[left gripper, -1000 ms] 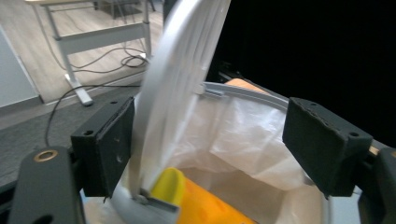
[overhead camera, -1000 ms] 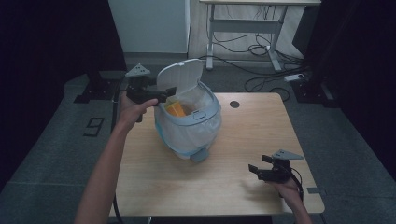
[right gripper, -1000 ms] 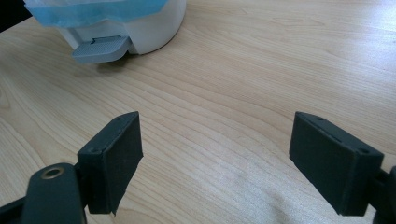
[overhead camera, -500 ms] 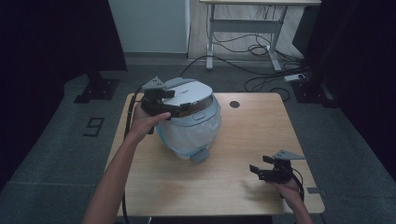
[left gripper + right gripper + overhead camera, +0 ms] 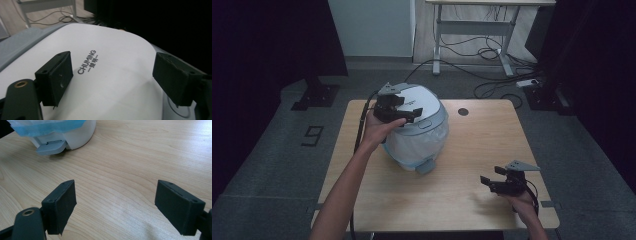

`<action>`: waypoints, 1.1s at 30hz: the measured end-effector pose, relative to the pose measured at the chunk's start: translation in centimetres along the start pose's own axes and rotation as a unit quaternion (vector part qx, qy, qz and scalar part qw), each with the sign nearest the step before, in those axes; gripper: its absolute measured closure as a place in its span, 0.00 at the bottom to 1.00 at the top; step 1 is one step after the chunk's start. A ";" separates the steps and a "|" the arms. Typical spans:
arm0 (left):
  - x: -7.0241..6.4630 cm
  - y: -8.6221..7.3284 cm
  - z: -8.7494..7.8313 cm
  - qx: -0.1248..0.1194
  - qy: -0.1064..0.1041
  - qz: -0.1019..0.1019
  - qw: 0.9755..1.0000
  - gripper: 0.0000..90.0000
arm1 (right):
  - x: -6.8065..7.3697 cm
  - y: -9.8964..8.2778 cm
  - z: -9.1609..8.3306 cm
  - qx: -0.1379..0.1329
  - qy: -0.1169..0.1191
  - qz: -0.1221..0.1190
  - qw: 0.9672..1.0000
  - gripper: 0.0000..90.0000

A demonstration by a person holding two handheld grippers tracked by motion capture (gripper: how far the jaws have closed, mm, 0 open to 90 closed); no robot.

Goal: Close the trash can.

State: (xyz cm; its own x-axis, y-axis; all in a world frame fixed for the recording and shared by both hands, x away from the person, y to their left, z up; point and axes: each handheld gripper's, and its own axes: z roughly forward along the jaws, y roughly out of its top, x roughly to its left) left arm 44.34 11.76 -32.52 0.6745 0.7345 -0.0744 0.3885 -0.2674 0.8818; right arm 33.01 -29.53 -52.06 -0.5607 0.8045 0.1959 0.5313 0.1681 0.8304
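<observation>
Wooden tabletop (image 5: 472, 145) in a dim room with cables on the floor behind it, and a white pedal bin (image 5: 416, 132) with a blue-edged liner sits left of centre, lid (image 5: 105, 75) down. Left tool (image 5: 394, 107) hovers right over that lid with its jaws spread, nothing pinched. Right tool (image 5: 504, 184) rests near the tabletop's front right corner, jaws spread too, well apart from the bin.
</observation>
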 end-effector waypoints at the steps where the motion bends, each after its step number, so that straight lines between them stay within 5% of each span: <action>1: -0.2 0.0 0.2 0.003 0.012 0.009 1.000 0.19 | 0.0 0.0 0.0 0.000 0.000 0.001 1.000 0.19; 14: -1.0 0.7 0.3 0.035 0.037 0.018 0.999 0.21 | 0.1 0.0 0.0 0.001 0.001 -0.002 1.000 0.19; 18: -1.5 0.7 0.3 0.043 0.046 0.034 0.997 0.26 | 0.1 0.0 0.0 0.001 0.000 -0.002 1.000 0.19; 33: -1.3 -0.1 -1.0 -0.001 0.026 0.022 0.999 0.23 | -0.5 0.1 -0.5 -0.007 -0.001 0.005 1.000 0.19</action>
State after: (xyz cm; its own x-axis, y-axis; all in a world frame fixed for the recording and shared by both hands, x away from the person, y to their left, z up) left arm 42.77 11.48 -32.02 0.6571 0.7538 -0.0115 0.3580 -0.2985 0.8847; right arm 33.03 -30.15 -51.80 -0.5541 0.8070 0.2040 0.5287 0.1519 0.8351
